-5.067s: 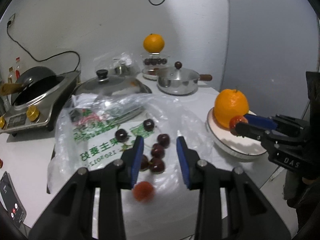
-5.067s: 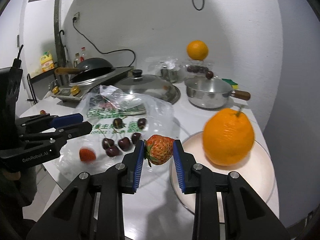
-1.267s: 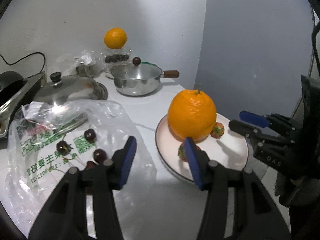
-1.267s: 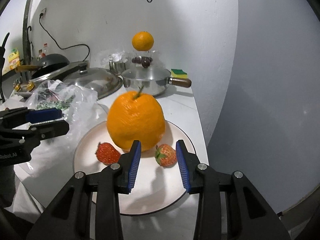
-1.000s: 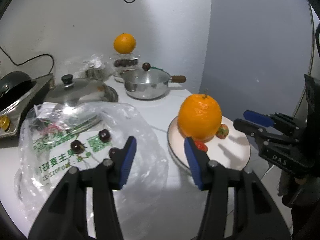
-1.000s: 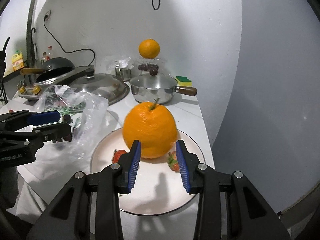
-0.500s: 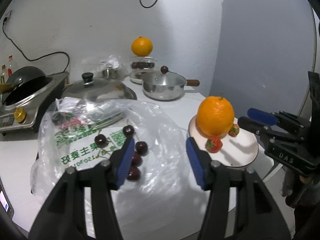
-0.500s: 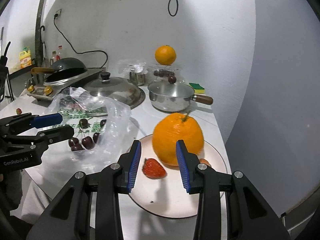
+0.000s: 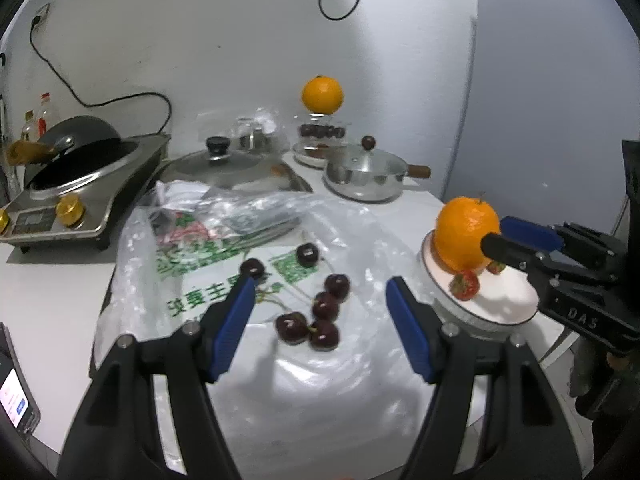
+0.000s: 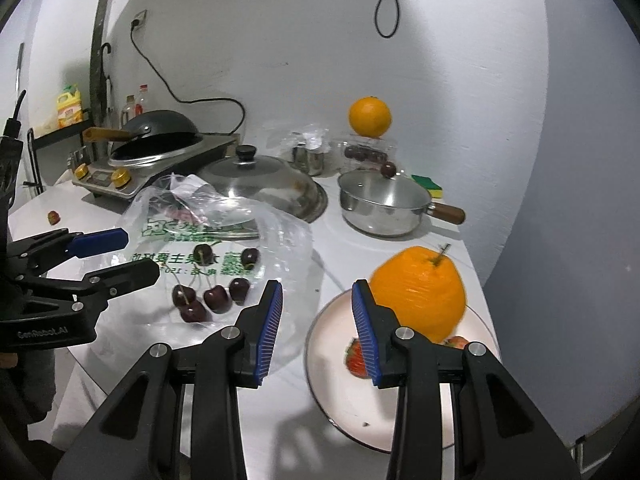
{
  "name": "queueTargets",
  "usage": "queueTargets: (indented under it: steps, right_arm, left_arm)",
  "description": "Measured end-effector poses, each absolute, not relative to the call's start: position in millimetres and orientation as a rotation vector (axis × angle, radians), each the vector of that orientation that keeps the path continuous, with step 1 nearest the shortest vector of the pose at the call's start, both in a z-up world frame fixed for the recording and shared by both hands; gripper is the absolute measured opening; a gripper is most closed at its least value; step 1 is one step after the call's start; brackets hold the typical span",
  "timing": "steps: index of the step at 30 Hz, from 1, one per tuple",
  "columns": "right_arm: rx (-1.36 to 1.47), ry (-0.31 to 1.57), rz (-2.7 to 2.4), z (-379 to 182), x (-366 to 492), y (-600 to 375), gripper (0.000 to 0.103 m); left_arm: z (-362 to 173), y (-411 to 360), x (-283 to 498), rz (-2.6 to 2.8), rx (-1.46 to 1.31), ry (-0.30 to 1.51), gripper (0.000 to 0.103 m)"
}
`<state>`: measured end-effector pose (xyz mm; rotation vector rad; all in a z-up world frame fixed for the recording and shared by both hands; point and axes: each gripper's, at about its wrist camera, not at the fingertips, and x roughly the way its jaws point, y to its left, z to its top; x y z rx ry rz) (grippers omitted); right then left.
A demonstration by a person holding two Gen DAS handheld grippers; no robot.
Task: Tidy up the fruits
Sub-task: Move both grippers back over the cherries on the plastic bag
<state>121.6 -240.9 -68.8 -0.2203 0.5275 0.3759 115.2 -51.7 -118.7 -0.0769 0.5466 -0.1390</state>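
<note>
1. My left gripper [image 9: 320,300] has its jaws spread wide with nothing between the blue pads; it hangs above the clear plastic bag [image 9: 248,248] without touching it.
2. Between and just beyond its fingers I see a cluster of dark cherries [image 9: 316,316] lying on the bag, with two more cherries further back near the green print.
3. My right gripper [image 10: 316,320] is also parted, less widely, and holds nothing. It hovers over the near left rim of the white plate [image 10: 332,364], between the bag and the plate.
4. On the plate sits a large orange [image 10: 420,292], with a strawberry [image 10: 356,356] in front of it, partly hidden behind my right finger, and a second strawberry [image 9: 496,267] tucked beside the orange.
5. From the left wrist view, the right gripper's fingertips reach in front of the orange; I cannot tell whether they touch it.
6. Further back stand a steel saucepan [image 10: 384,204], a domed lid [image 10: 260,184], and another orange [image 9: 322,94] on a glass container.
</note>
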Motion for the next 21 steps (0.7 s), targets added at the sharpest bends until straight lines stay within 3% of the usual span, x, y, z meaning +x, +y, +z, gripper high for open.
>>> queueTargets:
  steps: [21]
  right_arm:
    - [-0.246,0.577,0.489,-91.9,130.3,-175.9,0.038]
  left_arm:
    - [-143.5,-1.9,112.7,-0.066,-0.108,0.585,0.069]
